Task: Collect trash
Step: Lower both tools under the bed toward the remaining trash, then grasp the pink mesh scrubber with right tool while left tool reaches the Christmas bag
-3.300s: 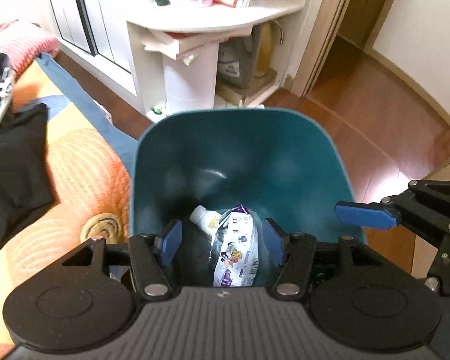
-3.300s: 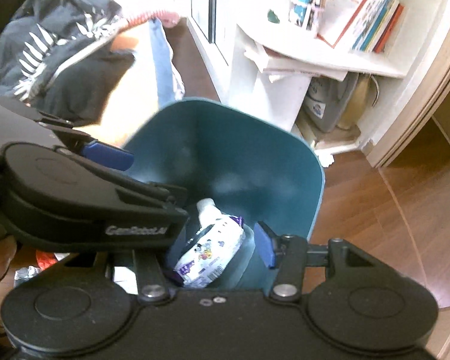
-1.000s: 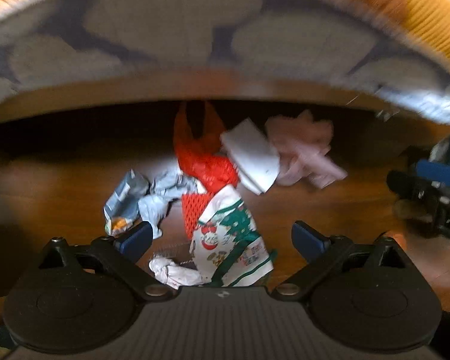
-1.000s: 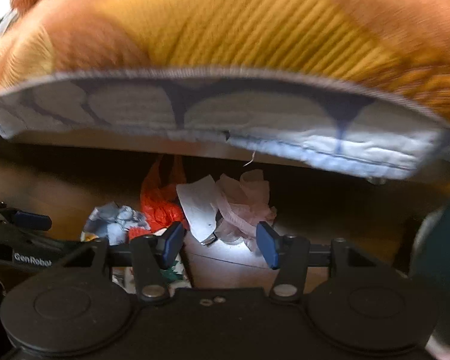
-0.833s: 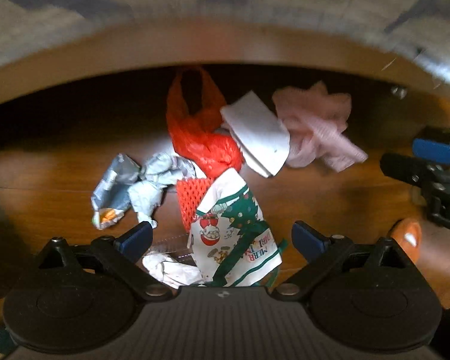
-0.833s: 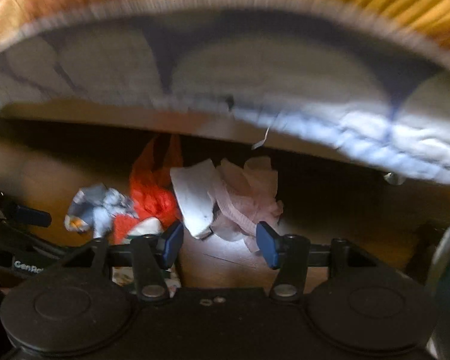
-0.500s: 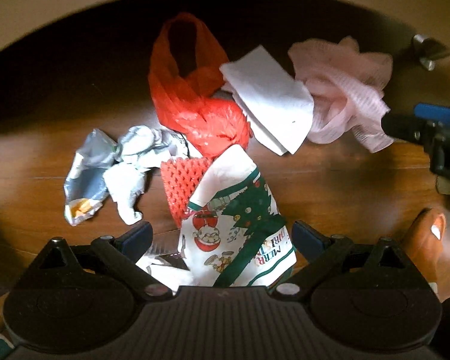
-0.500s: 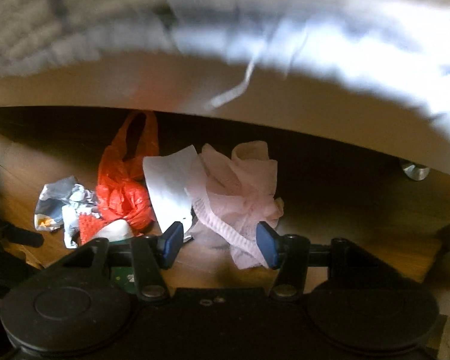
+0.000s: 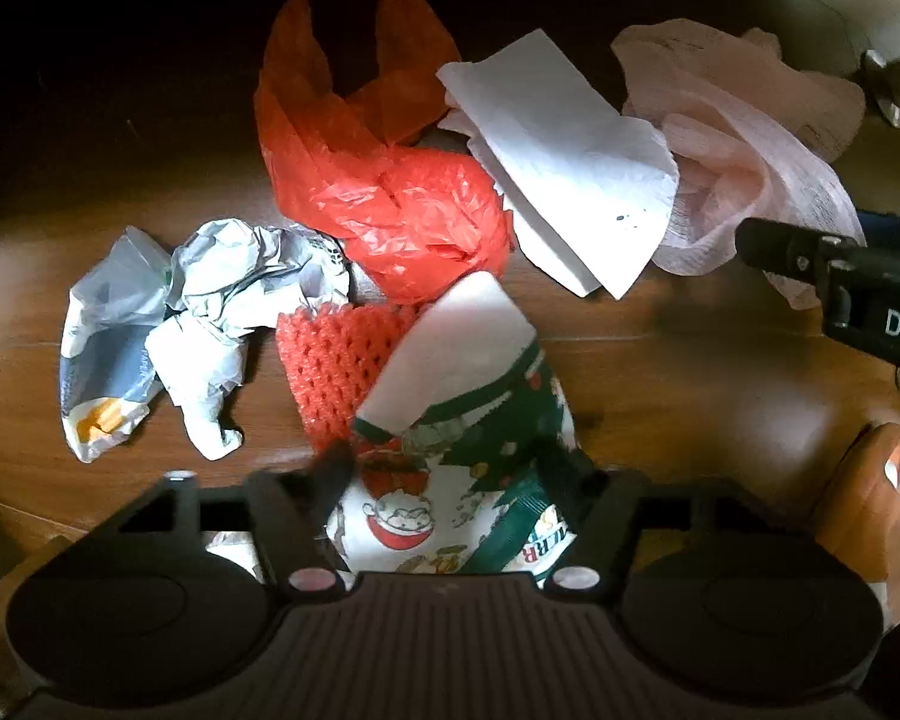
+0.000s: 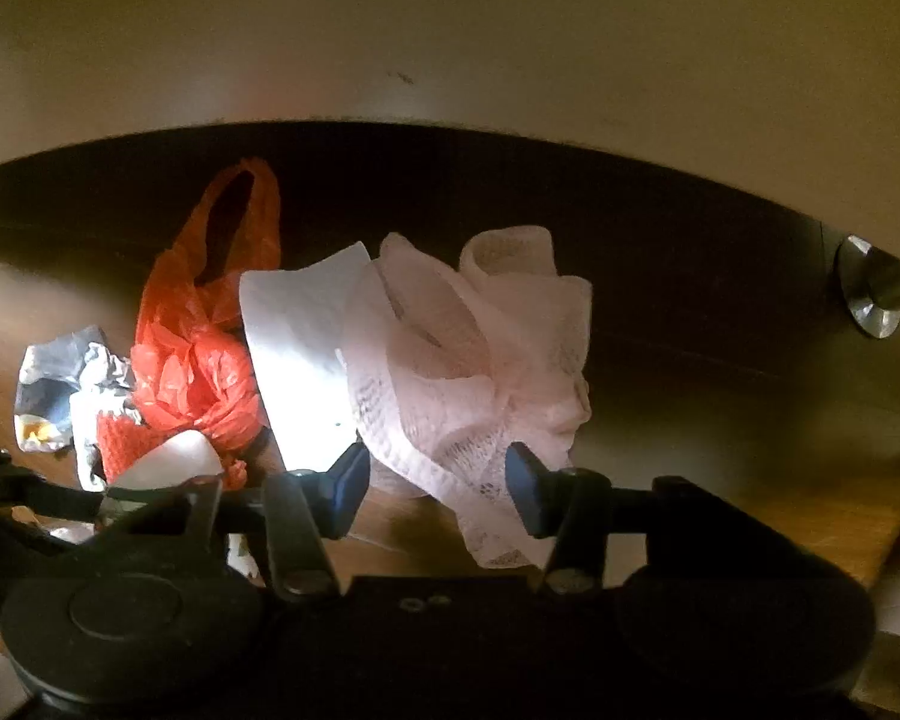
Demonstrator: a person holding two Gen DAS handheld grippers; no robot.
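Observation:
Trash lies on the wooden floor under a bed. In the left wrist view my left gripper (image 9: 450,471) has its fingers pressed against both sides of a Christmas-print paper bag (image 9: 462,456). Beyond it lie a red foam net (image 9: 336,360), a red plastic bag (image 9: 378,180), white paper (image 9: 570,168), a crumpled grey wrapper (image 9: 168,324) and pink mesh cloth (image 9: 744,156). In the right wrist view my right gripper (image 10: 435,483) is open with the pink mesh cloth (image 10: 468,354) between its fingers.
The bed's pale frame (image 10: 450,42) hangs low over the trash. A metal bed foot (image 10: 870,294) stands at the right. A person's bare toe (image 9: 864,480) rests on the floor at the right of the left wrist view. The right gripper's finger (image 9: 810,252) reaches in there too.
Both grippers have dropped to the floor and moved in on the trash. My left gripper's fingers have closed from wide open onto the Christmas bag. My right gripper now straddles the pink mesh.

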